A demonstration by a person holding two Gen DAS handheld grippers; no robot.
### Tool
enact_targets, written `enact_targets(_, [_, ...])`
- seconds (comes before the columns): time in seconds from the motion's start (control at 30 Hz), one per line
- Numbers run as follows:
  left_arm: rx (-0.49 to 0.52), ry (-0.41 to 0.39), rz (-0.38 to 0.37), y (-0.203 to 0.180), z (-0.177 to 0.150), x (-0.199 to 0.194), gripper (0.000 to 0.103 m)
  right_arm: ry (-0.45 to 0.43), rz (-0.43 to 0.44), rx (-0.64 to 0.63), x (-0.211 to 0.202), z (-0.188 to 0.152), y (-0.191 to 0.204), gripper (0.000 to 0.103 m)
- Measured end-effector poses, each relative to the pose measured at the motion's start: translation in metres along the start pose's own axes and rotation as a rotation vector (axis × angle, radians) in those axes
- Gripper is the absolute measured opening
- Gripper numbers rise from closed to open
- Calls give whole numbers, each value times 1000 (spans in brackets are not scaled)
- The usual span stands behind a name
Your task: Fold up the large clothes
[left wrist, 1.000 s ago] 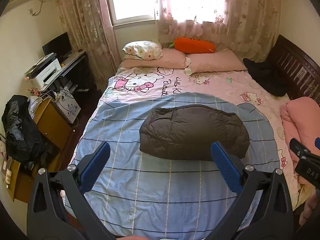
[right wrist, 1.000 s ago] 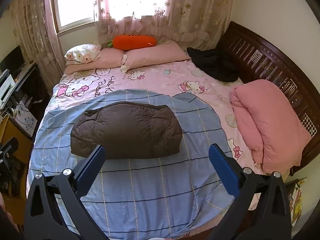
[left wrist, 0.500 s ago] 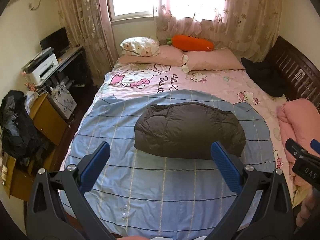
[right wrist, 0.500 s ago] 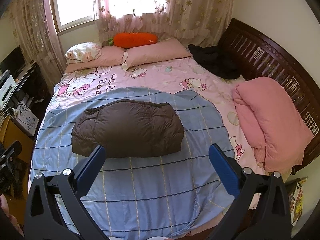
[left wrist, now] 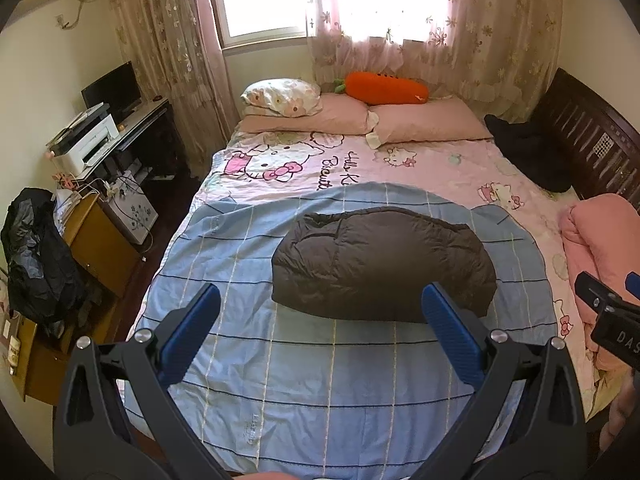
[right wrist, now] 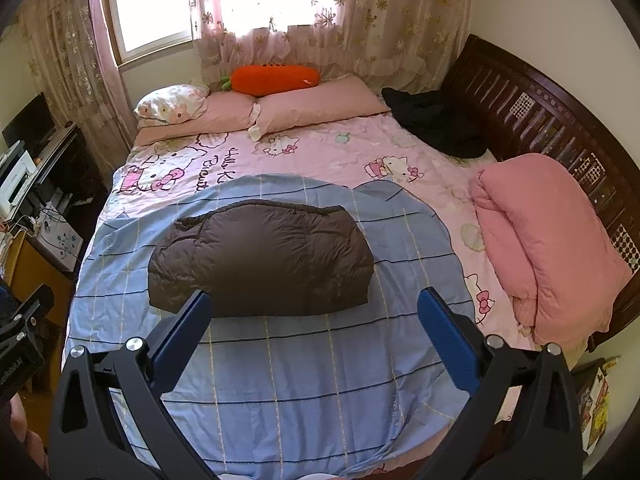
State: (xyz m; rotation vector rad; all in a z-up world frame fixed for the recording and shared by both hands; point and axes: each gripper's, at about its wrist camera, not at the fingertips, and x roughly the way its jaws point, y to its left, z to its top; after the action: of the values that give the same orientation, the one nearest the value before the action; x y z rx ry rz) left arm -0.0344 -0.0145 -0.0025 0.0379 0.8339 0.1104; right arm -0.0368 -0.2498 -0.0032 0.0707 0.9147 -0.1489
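Dark brown puffer jacket [left wrist: 380, 264] [right wrist: 260, 260]: folded into a compact puffy bundle, lying flat, centred on the blue checked sheet [left wrist: 320, 380] [right wrist: 300, 380], long side across it.

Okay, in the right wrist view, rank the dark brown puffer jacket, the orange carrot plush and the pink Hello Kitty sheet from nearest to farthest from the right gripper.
1. Dark brown puffer jacket, just ahead.
2. Pink Hello Kitty sheet, mid-bed.
3. Orange carrot plush, by the window.

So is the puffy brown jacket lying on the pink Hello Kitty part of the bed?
No, the brown jacket lies wholly on the blue checked sheet, nearer than the pink Hello Kitty sheet.
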Motion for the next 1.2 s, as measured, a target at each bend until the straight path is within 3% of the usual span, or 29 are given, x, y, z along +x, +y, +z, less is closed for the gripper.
enact_targets(1.2, [-32, 17, -52, 14, 4, 3, 101, 2, -4, 1, 5, 0, -7, 102])
